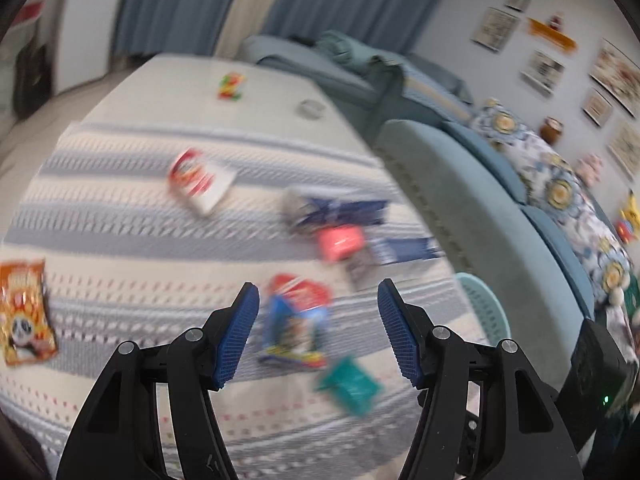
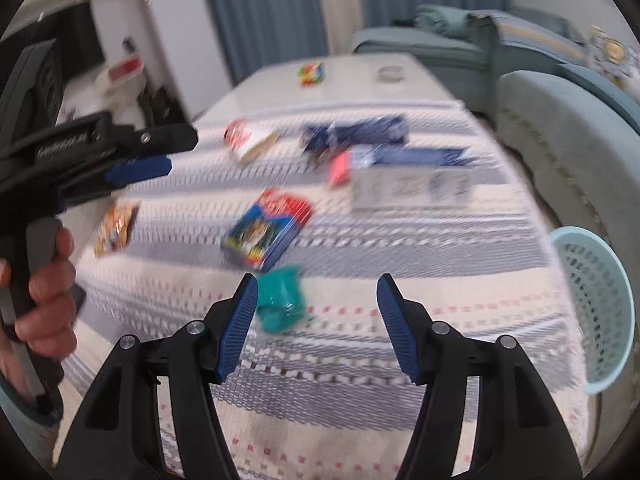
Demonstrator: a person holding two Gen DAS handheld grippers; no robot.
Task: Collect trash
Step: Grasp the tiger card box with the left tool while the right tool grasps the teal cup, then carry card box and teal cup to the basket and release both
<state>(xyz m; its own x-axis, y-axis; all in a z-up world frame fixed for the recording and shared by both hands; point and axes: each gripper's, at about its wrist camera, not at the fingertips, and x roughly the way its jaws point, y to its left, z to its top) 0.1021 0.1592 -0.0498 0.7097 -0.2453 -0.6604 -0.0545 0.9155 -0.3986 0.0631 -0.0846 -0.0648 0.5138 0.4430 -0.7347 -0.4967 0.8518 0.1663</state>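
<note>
Both views are smeared by motion blur, so fine print on the packets cannot be read. The left tool (image 1: 318, 300) hangs above a tabletop (image 1: 120, 216) covered with a striped woven cloth, its blue-padded jaws spread apart with nothing between them; a blue and red snack packet (image 1: 296, 320) lies on the cloth below the gap, not touched by either pad. The right tool (image 2: 316, 292) is likewise released, jaws parted and empty, with a teal wrapper (image 2: 280, 300) lying on the cloth just beside its left pad, though the blur makes it impossible to say whether the pad touches it. The trash is scattered over the cloth: an orange panda packet (image 1: 24, 312) near the left edge, a red and white packet (image 1: 198, 180) further back, a dark blue wrapper (image 1: 340, 208) with a pink piece (image 1: 340, 242) just beside it, and a pale flat packet (image 2: 412, 190) next to those. Beyond the cloth, on the bare far end of the tabletop, sit a small multicoloured item (image 1: 231, 86) and a small round object (image 1: 310, 108) too blurred to identify. A light blue mesh basket (image 2: 596, 304) stands off the right edge of the tabletop, beside a teal sofa (image 2: 568, 128). In the right wrist view, a hand (image 2: 44, 292) grips the handle of the left tool at the left edge of the frame. Blue curtains (image 1: 168, 4) hang behind.
</note>
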